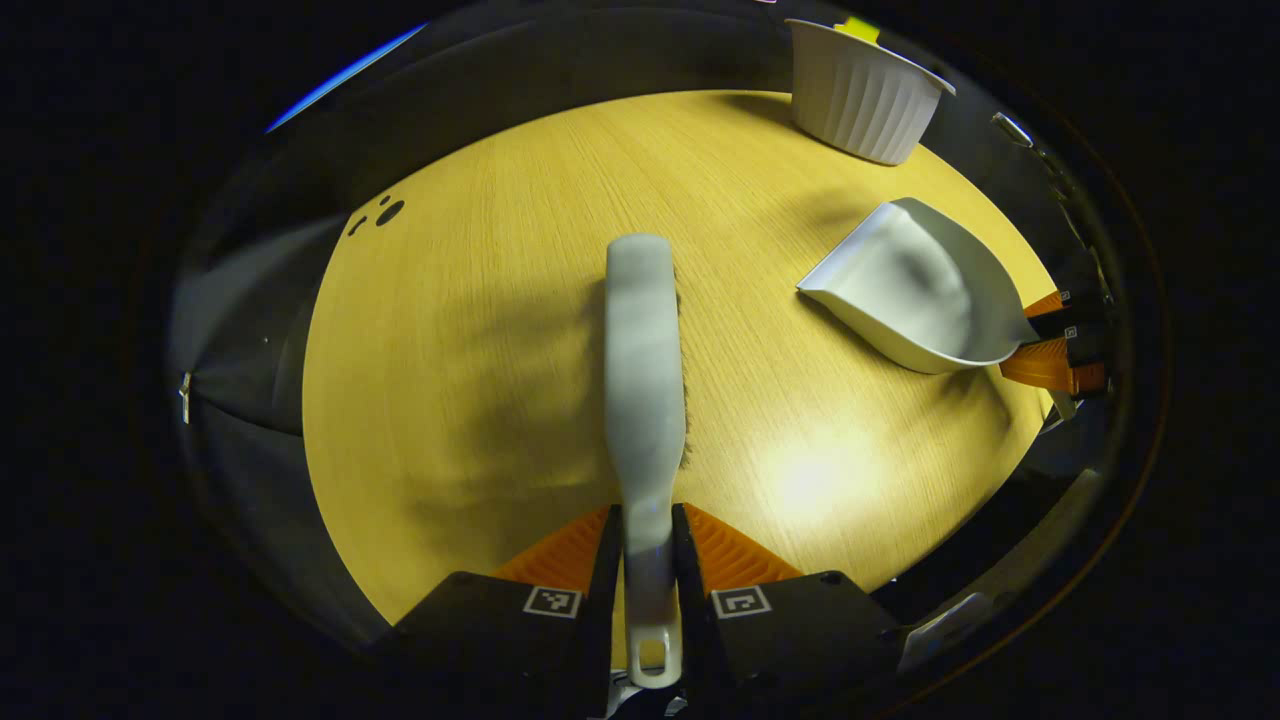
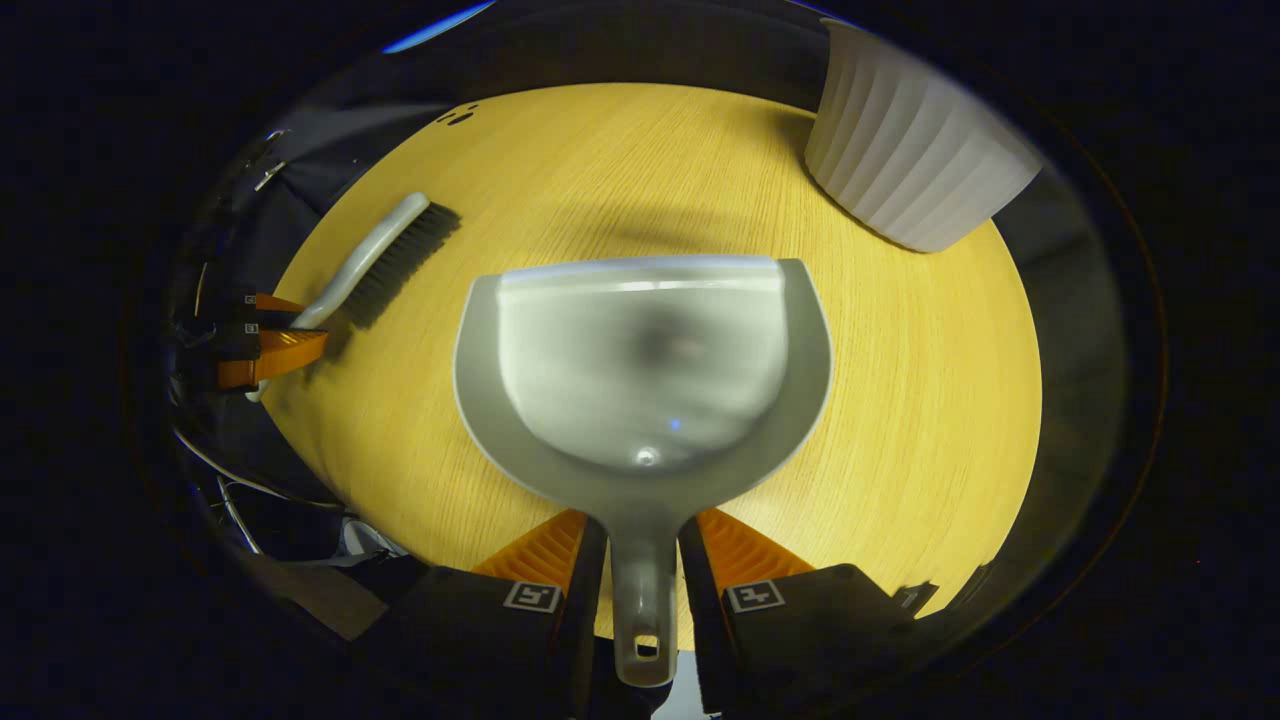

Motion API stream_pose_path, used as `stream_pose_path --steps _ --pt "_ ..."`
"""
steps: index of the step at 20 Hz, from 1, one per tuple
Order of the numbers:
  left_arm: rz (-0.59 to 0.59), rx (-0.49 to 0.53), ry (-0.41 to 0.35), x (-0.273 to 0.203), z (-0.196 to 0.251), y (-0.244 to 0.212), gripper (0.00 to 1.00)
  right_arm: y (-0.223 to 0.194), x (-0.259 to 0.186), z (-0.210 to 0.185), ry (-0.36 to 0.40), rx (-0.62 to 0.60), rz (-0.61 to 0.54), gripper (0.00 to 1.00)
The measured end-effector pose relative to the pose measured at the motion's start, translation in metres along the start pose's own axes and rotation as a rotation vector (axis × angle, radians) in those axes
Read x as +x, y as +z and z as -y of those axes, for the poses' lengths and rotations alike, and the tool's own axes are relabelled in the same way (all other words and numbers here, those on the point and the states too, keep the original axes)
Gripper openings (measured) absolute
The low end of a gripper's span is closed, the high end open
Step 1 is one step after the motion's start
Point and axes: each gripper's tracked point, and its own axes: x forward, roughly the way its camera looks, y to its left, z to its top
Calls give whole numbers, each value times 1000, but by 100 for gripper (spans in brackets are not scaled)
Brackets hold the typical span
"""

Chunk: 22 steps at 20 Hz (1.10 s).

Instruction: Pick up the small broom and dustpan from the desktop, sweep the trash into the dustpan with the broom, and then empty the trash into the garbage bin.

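Fingers of the left gripper point(image 1: 645, 560) are clamped on the broom point(image 1: 640, 370) handle, both sides pressing it; broom runs straight out ahead over the worktop point(image 1: 480, 330), bristles along its right edge. Fingers of the right gripper point(image 2: 642, 570) are likewise closed on the dustpan point(image 2: 640, 370) handle, pan held out in front w/ its open lip facing away.

Right gripper view also shows the broom off to the left, bristles down toward the wood, w/ the left gripper behind it. Left gripper view shows the pan at right, tipped a bit, lip pointing roughly toward the broom. Broom and pan are well apart.

Bin point(image 2: 915, 160), white and ribbed, stands at the far right edge of the worktop, beyond the pan. Something yellow-green point(image 1: 858, 28) peeks over its rim in the left gripper view; can't tell what.

No trash visible on the wood between the tools; the dark dots at the far left edge point(image 1: 385, 212) look like marks or holes, not sure. Pan interior looks bare, though it's blurry.

Judgement: both tools are in hand, so pickup is done. Scene fits two stages: about to sweep w/ trash somewhere out of sight, or swept and tipped out already w/ the tools held after. Can't settle which. Either way grips look firm and centred on the handles; keep the pan level and clear of the bin's side.
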Motion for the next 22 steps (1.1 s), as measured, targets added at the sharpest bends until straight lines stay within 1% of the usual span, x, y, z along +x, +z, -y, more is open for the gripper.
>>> stream_pose_path --steps 3,6,7,8,9,10,11,12,14,17,18,19,20,21,22 --pt "46 -10 11 -24 -2 9 33 5 -29 1 28 10 38 45" --pt "134 -24 15 -55 -2 31 33 21 -66 3 36 31 130 44" --pt "188 -36 12 -69 -1 44 35 33 -81 4 40 42 187 43" --pt "238 -48 9 -81 1 57 37 44 -94 5 43 51 237 35" --pt "297 -62 17 -94 -2 71 33 59 -110 8 39 59 302 41" --pt "362 -75 33 -111 -5 90 33 72 -124 11 34 62 357 35" --pt "436 -83 43 -128 -8 111 33 85 -140 14 26 62 421 48" --pt "517 -91 48 -147 -7 130 33 105 -158 18 14 64 500 41" --pt "658 -97 47 -181 -4 158 33 131 -184 21 -2 61 628 41" --pt "853 -98 64 -230 -1 187 33 163 -229 19 -28 31 834 41" --pt "902 -101 61 -244 2 195 33 171 -245 19 -35 24 892 41" --pt "934 -108 57 -251 3 198 33 177 -256 16 -40 17 936 34" --pt "953 -122 58 -258 5 199 33 180 -267 15 -47 10 965 41" --pt "960 -134 61 -263 10 200 29 182 -275 15 -58 3 986 41" --pt "965 -145 65 -265 13 200 32 184 -279 13 -62 -9 1000 41"
